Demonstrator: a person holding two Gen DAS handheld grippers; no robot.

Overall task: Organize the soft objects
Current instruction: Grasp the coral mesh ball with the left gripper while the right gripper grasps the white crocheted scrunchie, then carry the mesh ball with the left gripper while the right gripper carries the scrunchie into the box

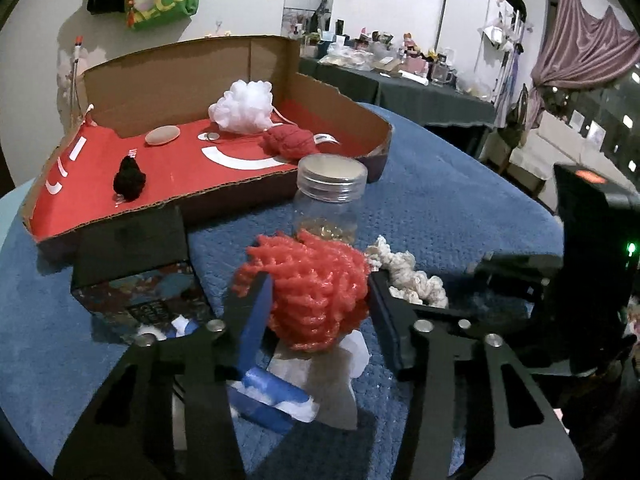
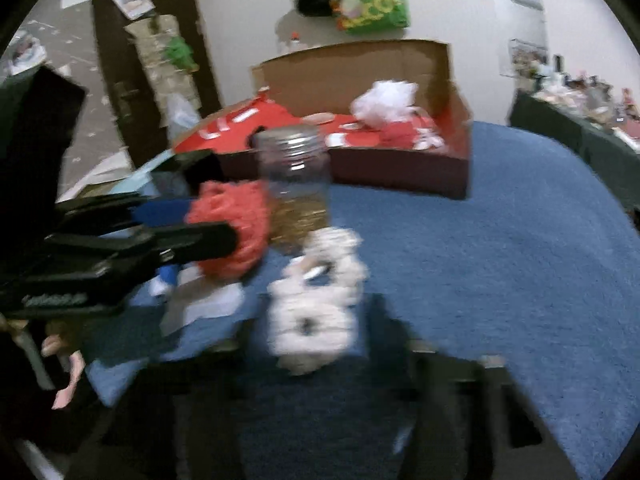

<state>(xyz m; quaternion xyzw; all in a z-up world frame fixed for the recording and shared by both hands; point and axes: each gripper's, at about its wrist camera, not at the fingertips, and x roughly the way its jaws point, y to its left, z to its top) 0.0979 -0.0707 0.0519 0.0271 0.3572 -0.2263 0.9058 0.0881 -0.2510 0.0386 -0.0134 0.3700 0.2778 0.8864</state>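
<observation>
Left gripper (image 1: 318, 300) has its jaws closed around the red mesh puff (image 1: 308, 292), just in front of the jar (image 1: 330, 200); light and springy, best pinched through its thick middle. Further right, the white scrunchie (image 2: 316, 300) lies limp on the blue cloth (image 2: 500, 260); right gripper (image 2: 320, 360) too blurred, jaws cannot be told

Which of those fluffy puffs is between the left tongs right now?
The bright orange-red mesh puff, between the left tongs. The white puff, dark red one and black one lie in the cardboard box.
</observation>
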